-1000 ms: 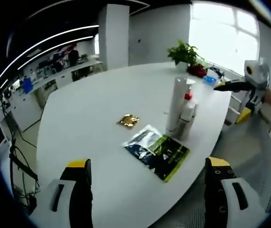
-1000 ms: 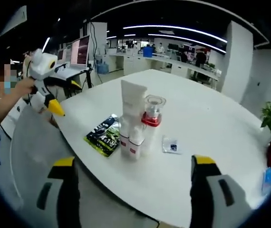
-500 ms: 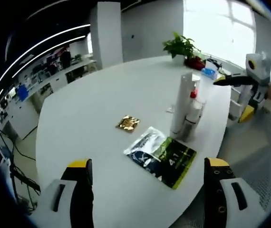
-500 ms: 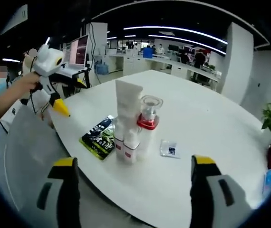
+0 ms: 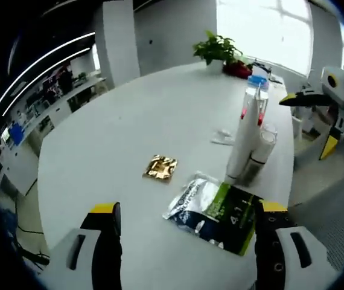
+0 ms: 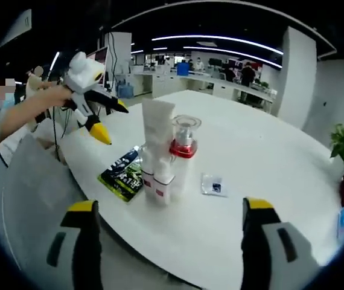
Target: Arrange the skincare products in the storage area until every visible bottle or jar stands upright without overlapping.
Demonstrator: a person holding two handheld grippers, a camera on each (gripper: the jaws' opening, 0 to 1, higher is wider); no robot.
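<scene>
A cluster of skincare products stands upright near the table's edge: a tall white tube (image 6: 157,130), a clear pump bottle (image 6: 183,148) with a red collar, and two small white bottles (image 6: 160,181) in front. From the left gripper view the tube (image 5: 246,136) and a small bottle (image 5: 262,148) stand close together. My left gripper (image 5: 187,241) is open and empty, short of the cluster; it also hangs in a hand (image 6: 90,90) left of the tube. My right gripper (image 6: 169,241) is open and empty; it also hovers beyond the cluster (image 5: 323,96).
A green and black packet (image 5: 217,208) lies flat beside the cluster, a gold sachet (image 5: 160,167) further in, and a small white sachet (image 6: 213,186) behind the bottles. A potted plant (image 5: 217,48) stands at the white table's (image 5: 130,115) far end. Office desks lie beyond.
The left gripper has moved closer to the cluster, as the right gripper view shows it nearer the tube. The products on the table have not moved.
</scene>
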